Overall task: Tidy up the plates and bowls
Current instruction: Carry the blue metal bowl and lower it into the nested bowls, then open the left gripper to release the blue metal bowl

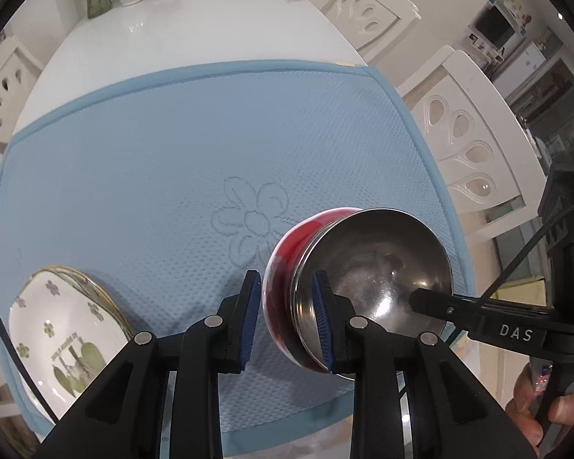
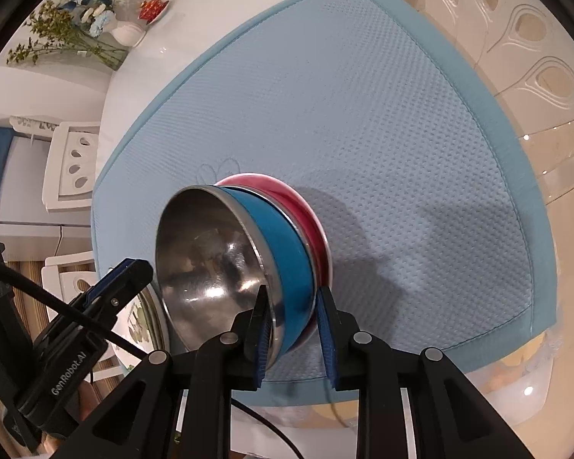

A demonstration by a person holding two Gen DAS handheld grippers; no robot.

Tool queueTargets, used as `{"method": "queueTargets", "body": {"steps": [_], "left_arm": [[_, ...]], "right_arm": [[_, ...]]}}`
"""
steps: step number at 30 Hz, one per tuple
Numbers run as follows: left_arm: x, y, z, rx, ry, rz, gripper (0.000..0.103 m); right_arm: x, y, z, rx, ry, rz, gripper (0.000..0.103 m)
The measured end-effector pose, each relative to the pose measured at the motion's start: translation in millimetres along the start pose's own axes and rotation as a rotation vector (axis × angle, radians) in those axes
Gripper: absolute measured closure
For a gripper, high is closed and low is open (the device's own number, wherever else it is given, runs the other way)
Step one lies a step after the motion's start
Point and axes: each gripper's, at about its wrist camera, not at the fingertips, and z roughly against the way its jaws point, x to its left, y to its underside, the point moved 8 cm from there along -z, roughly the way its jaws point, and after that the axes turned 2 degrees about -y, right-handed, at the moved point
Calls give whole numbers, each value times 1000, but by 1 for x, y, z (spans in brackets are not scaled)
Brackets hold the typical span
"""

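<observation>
A big round white table [image 1: 195,26] holds a light blue bumpy mat [image 1: 164,141] with a flower shape pressed into its middle. White chairs with teardrop holes [image 1: 467,141] stand around the table.

On the near right part of the mat sits a stack of two round bowls. The shiny steel bowl with a blue outside [image 2: 283,252] is nested in the steel bowl with a red outside [image 2: 313,214]. In both views the open mouth looks tipped toward the cameras, with the red bottom against the mat.

At the near left edge of the mat lies a white plate with green leaf pictures and a gold rim [image 1: 61,329]. It is well apart from the bowls.

The left gripper [image 1: 285,317] has its jaws narrow, pinching the rim of the stack, one blue pad inside and one outside. The right gripper [image 2: 291,329] pinches the other side of the rim the same way.
</observation>
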Motion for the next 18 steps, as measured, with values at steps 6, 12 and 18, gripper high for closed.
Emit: {"method": "queueTargets", "body": {"steps": [6, 12, 18], "left_arm": [[0, 1, 5, -27, -48, -41, 78], [15, -4, 25, -102, -80, -40, 78], [13, -10, 40, -165, -66, -21, 67]], "right_arm": [[-1, 1, -5, 0, -15, 6, 80], [0, 1, 12, -26, -98, 23, 80], [-2, -11, 39, -120, -110, 40, 78]]}}
